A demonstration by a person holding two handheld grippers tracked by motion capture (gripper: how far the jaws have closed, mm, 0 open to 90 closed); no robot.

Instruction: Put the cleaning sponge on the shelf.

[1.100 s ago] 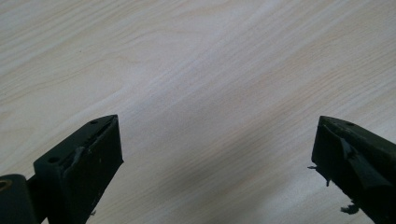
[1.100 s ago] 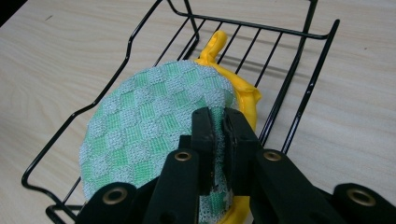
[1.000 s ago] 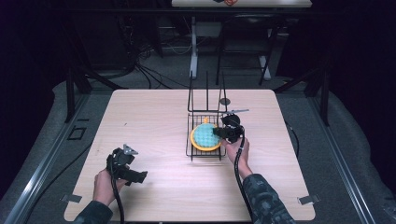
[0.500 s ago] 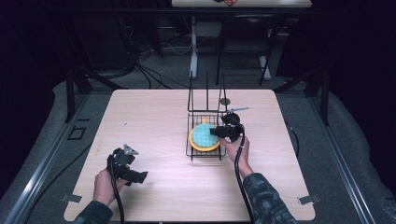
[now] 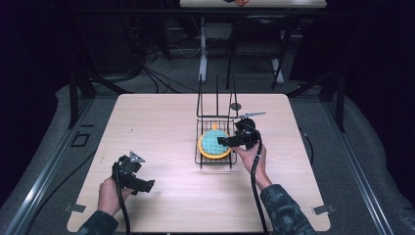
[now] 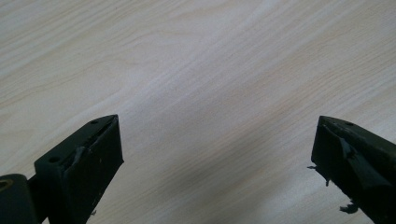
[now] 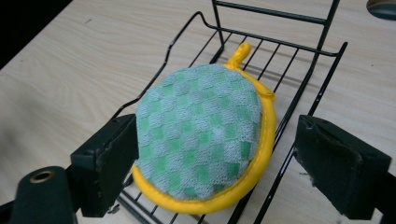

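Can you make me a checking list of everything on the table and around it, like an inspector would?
Surface: pale wooden table, bare apart from the things below.
Job's things: round green-checked pad with yellow rim lying in the black wire rack.
Clutter: a small dark round thing behind the rack; too small to tell what it is.
Grippers: left gripper open over bare wood; right gripper has just been opening, jaws wide, the pad's near edge between them.
Cables: one trails from each gripper; more on the floor behind.
Surroundings: dark room, metal stands, grey floor.
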